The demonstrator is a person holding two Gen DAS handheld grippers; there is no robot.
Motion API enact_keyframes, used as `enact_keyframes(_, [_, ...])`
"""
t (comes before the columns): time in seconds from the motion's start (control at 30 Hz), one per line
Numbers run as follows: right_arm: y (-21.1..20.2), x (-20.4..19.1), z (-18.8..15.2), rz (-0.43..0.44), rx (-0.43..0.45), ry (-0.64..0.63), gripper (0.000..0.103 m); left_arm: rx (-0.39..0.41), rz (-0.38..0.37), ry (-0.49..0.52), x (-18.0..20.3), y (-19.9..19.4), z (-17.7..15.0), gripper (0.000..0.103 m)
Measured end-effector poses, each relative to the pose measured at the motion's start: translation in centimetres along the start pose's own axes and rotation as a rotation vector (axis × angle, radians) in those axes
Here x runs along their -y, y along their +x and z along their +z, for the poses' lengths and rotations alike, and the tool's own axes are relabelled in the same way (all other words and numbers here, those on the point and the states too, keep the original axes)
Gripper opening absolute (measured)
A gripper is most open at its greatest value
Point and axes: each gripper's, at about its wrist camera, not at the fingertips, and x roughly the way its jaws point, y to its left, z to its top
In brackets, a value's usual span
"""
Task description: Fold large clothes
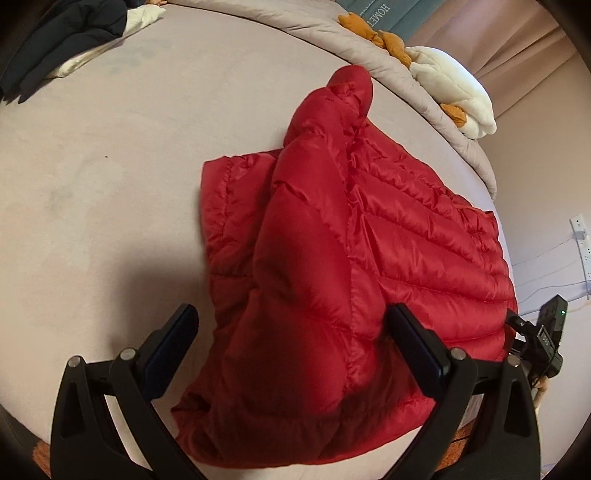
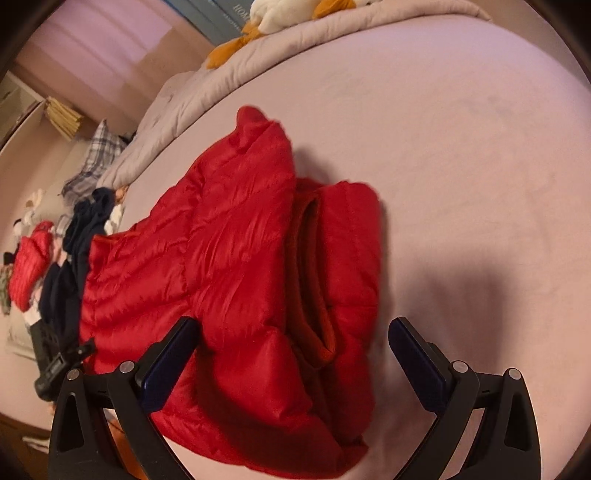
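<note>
Nearest the left wrist camera, the left claw (image 1: pixel 291 328) stands spread wide, its two black fingers (image 1: pixel 173 339) apart over the near end of a red jacket (image 1: pixel 332 236). The pads press on nothing; the claw is released, with the puffy fabric lying below and between the fingers. In the right wrist view the right claw (image 2: pixel 291 343) is likewise released, its jaws wide. Its left finger (image 2: pixel 170 354) sits over the jacket (image 2: pixel 229 258), and its right finger (image 2: pixel 417 358) is over the bare bed (image 2: pixel 461 147) just beside the jacket's edge.

The jacket is quilted and shiny and lies partly folded on the pale mauve bed (image 1: pixel 92 166). One sleeve (image 1: pixel 332 118) is laid across the body and points toward the far side. In the right view an orange lining (image 2: pixel 317 273) shows along an opening near the right edge of the jacket.

A grey duvet (image 1: pixel 417 81) is bunched along the far edge of the bed, and a white plush toy (image 1: pixel 454 92) with orange parts rests on it. Dark clothes (image 1: pixel 66 33) lie at the far left corner in the left view. In the right view a dark garment (image 2: pixel 74 251) lies just beyond the jacket's far end, with another red item (image 2: pixel 29 266) and a plaid cloth (image 2: pixel 96 155) farther off. The right claw's black body (image 1: pixel 546 332) shows at the right edge of the left view
</note>
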Motion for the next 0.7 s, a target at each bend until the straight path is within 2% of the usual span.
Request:
enact_keyframes(0.23, [2.4, 0.4, 0.2, 0.089, -0.080, 0.030, 0.102, -0.048, -0.062, -0.006, -0.2, 1.9, -0.3, 0.103])
enact_keyframes(0.37, [2.7, 0.3, 0.1, 0.111, -0.084, 0.034, 0.101, -0.071, -0.095, -0.037, -0.2, 2.4, -0.5, 0.101])
enact_keyframes(0.4, [2.6, 0.1, 0.0, 0.113, -0.085, 0.030, 0.099, -0.072, -0.104, -0.041, -0.1, 2.4, -0.6, 0.093])
enact_keyframes(0.43, [2.6, 0.1, 0.0, 0.118, -0.084, 0.026, 0.091, -0.071, -0.118, -0.045, 0.0, 2.4, -0.6, 0.083])
enact_keyframes(0.47, [2.6, 0.0, -0.1, 0.135, -0.085, 0.027, 0.080, -0.068, -0.123, -0.047, 0.2, 2.2, -0.7, 0.077])
enact_keyframes(0.5, [2.6, -0.1, -0.1, 0.158, -0.088, 0.033, 0.074, -0.065, -0.124, -0.043, 0.4, 2.0, -0.8, 0.065])
enact_keyframes(0.53, [2.5, 0.0, -0.1, 0.170, -0.088, 0.036, 0.060, -0.060, -0.129, -0.040, 0.7, 1.6, -0.8, 0.053])
enact_keyframes(0.57, [2.3, -0.3, -0.2, 0.184, -0.087, 0.030, 0.047, -0.053, -0.127, -0.032, 1.1, 1.1, -0.8, 0.048])
enact_keyframes(0.63, [1.5, -0.9, -0.3, 0.190, -0.071, 0.015, 0.037, -0.037, -0.114, -0.015, 1.8, 0.0, -0.8, 0.033])
enact_keyframes(0.7, [0.5, -1.8, -0.5, 0.172, -0.052, 0.002, 0.031, -0.016, -0.094, 0.006, 2.7, -1.3, -0.9, 0.029])
